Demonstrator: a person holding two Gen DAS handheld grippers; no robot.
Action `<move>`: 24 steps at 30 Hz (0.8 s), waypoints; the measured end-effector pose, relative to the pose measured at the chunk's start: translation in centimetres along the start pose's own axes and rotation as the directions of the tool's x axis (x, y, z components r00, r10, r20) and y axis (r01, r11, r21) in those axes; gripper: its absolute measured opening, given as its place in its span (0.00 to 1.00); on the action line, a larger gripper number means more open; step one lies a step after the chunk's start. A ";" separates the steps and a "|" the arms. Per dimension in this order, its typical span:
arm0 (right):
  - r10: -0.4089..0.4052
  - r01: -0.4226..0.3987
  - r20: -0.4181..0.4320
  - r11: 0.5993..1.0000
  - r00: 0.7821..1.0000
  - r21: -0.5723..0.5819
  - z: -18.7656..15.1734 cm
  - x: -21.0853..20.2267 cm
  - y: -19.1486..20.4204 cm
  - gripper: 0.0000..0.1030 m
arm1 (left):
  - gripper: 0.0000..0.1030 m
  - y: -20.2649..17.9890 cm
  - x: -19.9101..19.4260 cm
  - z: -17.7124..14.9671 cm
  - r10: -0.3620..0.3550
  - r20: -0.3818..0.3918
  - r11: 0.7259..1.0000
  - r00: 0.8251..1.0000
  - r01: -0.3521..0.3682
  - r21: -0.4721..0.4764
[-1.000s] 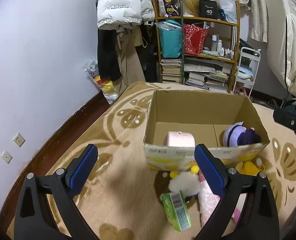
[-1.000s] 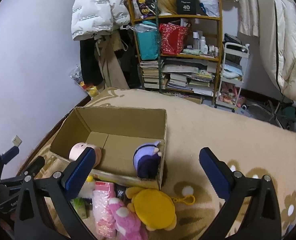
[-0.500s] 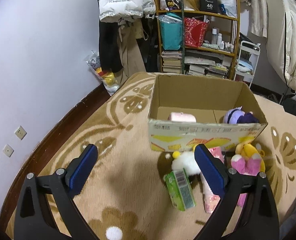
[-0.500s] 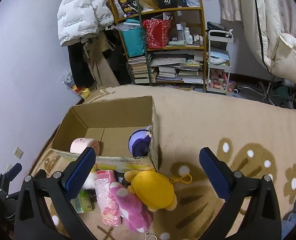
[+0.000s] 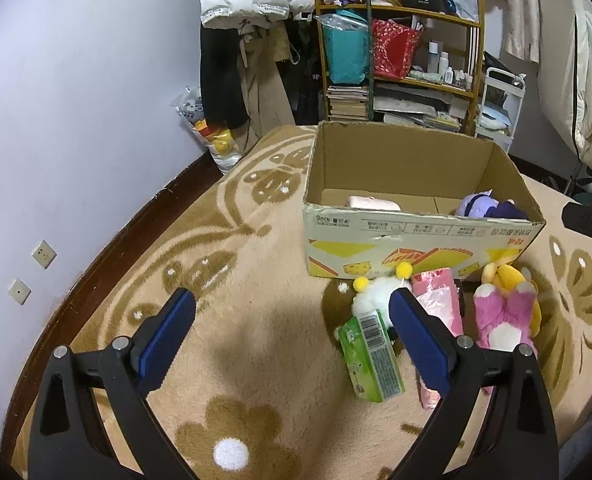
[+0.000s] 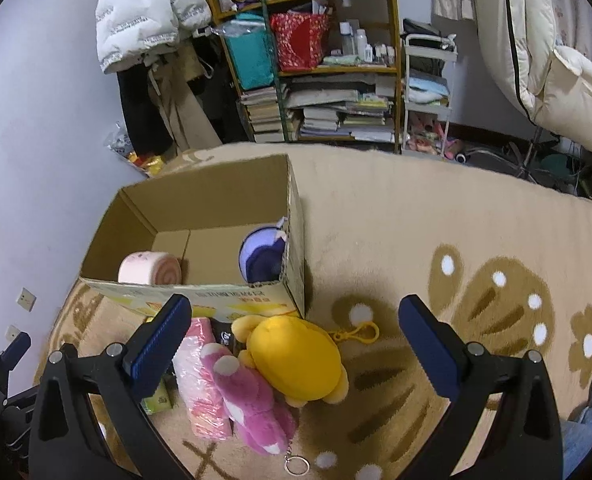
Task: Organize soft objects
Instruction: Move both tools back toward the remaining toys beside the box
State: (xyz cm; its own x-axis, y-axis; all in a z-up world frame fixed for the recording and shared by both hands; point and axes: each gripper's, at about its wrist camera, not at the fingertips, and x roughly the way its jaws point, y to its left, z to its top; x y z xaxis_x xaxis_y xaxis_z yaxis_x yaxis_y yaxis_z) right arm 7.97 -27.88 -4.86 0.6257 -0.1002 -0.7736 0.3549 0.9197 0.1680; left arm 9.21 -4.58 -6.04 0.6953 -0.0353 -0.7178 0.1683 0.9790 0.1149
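Fingers of both grippers stand wide and hold nothing: the left gripper [image 5: 292,332] hangs above bare carpet [image 5: 236,280] at the lower centre of its frame, and the right gripper [image 6: 294,344] frames the yellow plush toy [image 6: 296,356] and pink plush toy [image 6: 248,400] low in its view. With a pink roll plush [image 6: 150,268] and a purple plush [image 6: 262,256] already inside the cardboard box [image 6: 200,208], the step in hand looks like choosing the next item from the pile against the box's near wall. Next, the right gripper probably needs to drop onto the yellow toy, squeeze its soft body and lift it over the rim, leaving the green tissue pack [image 5: 372,356] and pink packet [image 5: 436,300] to the left.
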 end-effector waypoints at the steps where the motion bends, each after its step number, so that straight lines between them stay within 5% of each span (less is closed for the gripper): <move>1: -0.002 0.002 -0.010 1.000 1.000 0.001 -0.1 0.3 0.0 1.00 | 0.94 -0.1 0.2 0.0 -0.001 -0.003 1.000 1.000 0.001 0.003; 24: -0.021 0.029 -0.153 0.998 0.988 0.050 -0.8 5.6 -1.1 1.00 | 0.94 -2.2 3.6 -1.3 -0.046 -0.112 0.998 0.993 0.050 0.036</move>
State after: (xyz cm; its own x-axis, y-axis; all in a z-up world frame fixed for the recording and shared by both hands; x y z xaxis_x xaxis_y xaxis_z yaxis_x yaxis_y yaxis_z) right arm 10.48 -29.14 -9.84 0.5044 -0.0604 -0.8614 0.4072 0.8963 0.1756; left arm 10.42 -6.62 -9.83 0.6044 -0.0574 -0.7946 0.2276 0.9683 0.1032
